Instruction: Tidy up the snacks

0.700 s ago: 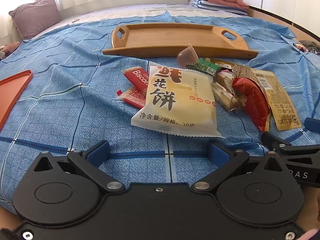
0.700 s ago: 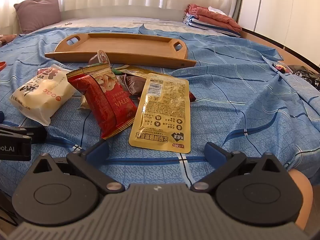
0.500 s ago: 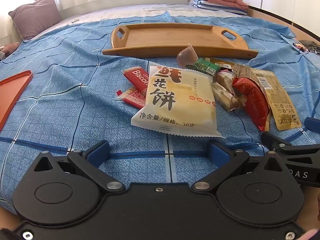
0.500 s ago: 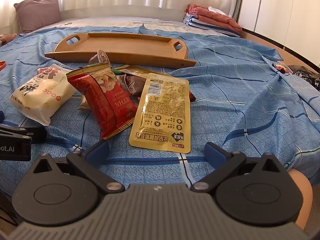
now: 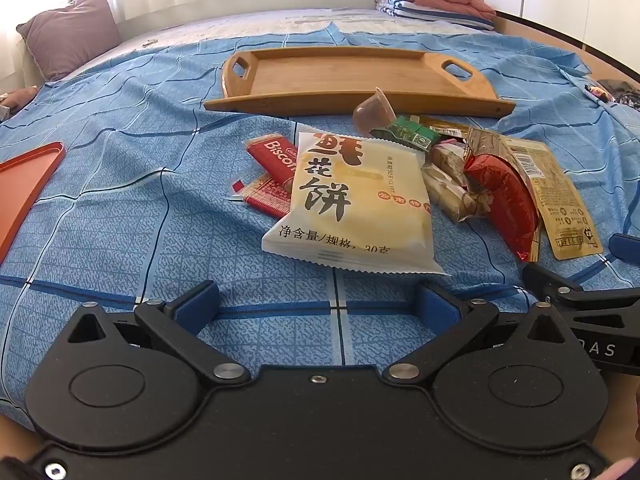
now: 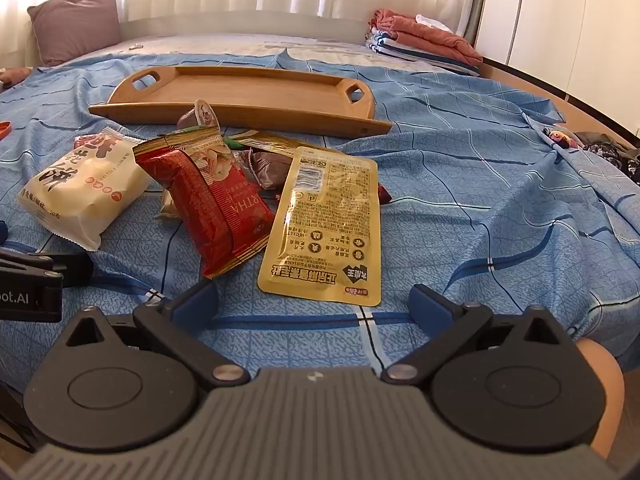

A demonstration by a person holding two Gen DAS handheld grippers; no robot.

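Observation:
A pile of snacks lies on the blue bedspread. In the left wrist view a white cake packet (image 5: 356,200) is nearest, with red Biscoff packets (image 5: 276,160) to its left and a red bag (image 5: 504,200) and yellow pouch (image 5: 560,200) to its right. A wooden tray (image 5: 352,76) sits behind, with nothing in it. My left gripper (image 5: 318,304) is open, just short of the white packet. In the right wrist view my right gripper (image 6: 314,300) is open, just short of the yellow pouch (image 6: 328,224) and red bag (image 6: 212,204). The tray (image 6: 248,96) lies beyond.
An orange tray (image 5: 24,184) lies at the left on the bedspread. A purple pillow (image 5: 72,32) and folded clothes (image 5: 432,0) are at the bed's far side. Small items (image 6: 560,138) lie at the right bed edge. A person's knee (image 6: 600,380) shows by the right gripper.

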